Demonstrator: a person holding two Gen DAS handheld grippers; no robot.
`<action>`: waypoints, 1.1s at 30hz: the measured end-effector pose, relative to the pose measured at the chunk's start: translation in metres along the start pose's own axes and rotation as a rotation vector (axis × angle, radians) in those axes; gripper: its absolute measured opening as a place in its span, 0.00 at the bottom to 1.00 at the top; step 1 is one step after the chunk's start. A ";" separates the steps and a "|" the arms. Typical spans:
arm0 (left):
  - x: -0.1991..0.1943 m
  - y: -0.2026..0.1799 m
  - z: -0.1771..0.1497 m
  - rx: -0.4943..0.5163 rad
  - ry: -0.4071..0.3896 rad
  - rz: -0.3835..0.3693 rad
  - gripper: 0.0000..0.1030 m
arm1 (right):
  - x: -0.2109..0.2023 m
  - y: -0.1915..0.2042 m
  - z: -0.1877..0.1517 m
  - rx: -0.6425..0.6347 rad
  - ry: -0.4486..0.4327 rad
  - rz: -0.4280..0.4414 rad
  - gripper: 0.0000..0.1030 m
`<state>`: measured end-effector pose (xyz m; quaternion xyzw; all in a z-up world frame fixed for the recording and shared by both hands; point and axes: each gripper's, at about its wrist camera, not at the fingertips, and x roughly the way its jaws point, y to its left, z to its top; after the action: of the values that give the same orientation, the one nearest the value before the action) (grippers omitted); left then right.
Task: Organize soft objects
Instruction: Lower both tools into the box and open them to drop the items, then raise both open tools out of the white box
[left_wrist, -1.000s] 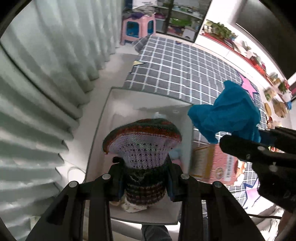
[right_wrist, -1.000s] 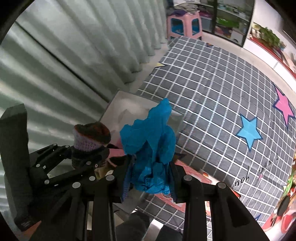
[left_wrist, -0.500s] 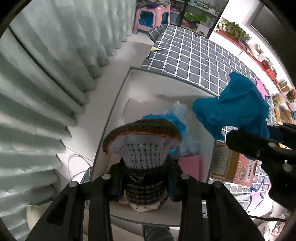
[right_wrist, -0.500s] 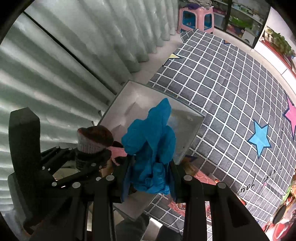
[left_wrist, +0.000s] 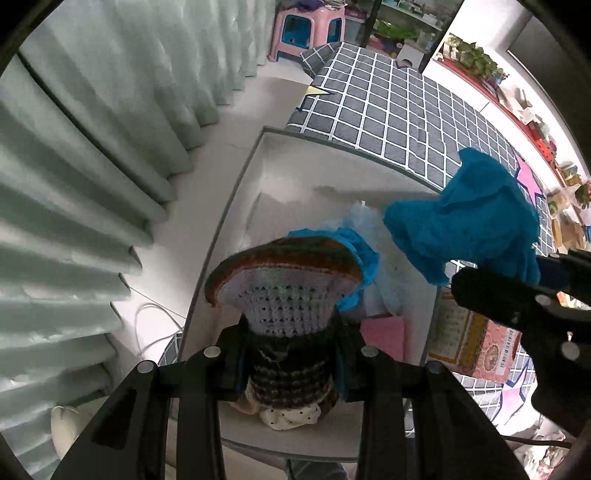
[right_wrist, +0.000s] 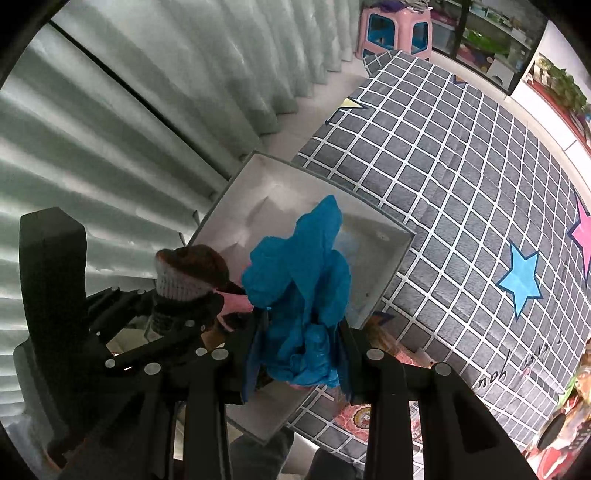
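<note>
My left gripper (left_wrist: 291, 350) is shut on a knitted piece (left_wrist: 284, 291), brown-rimmed with a lilac and dark striped body, held above the near end of a white open box (left_wrist: 236, 206). It also shows in the right wrist view (right_wrist: 184, 280). My right gripper (right_wrist: 299, 343) is shut on a crumpled blue cloth (right_wrist: 299, 280), held over the box (right_wrist: 258, 184); the cloth also shows in the left wrist view (left_wrist: 469, 218) above the box's right rim. Inside the box lie a blue item (left_wrist: 362, 254), pale plastic (left_wrist: 364, 218), a pink piece (left_wrist: 384, 332) and a spotted fabric (left_wrist: 291, 419).
The box sits at the edge of a grey checked mat (right_wrist: 461, 166) with star patches. Pale green curtains (left_wrist: 74, 147) hang to the left. A red patterned packet (left_wrist: 476, 343) lies right of the box. A pink stool (left_wrist: 306, 26) stands far back.
Both grippers have moved forward over the box with their loads still held; more of the box interior and its contents now show.
</note>
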<state>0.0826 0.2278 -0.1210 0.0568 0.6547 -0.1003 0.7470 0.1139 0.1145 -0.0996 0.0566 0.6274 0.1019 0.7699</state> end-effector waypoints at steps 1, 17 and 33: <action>0.000 0.000 0.000 0.000 0.000 0.000 0.37 | 0.001 0.000 0.001 0.002 0.003 0.001 0.35; -0.001 0.000 0.000 -0.002 -0.006 -0.041 0.72 | 0.011 -0.002 0.009 0.006 0.024 0.022 0.48; -0.015 -0.003 -0.006 0.006 0.008 -0.014 0.79 | -0.011 -0.009 0.000 0.018 -0.013 0.011 1.00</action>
<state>0.0746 0.2276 -0.1071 0.0548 0.6578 -0.1069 0.7436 0.1122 0.1027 -0.0907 0.0677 0.6230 0.0998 0.7729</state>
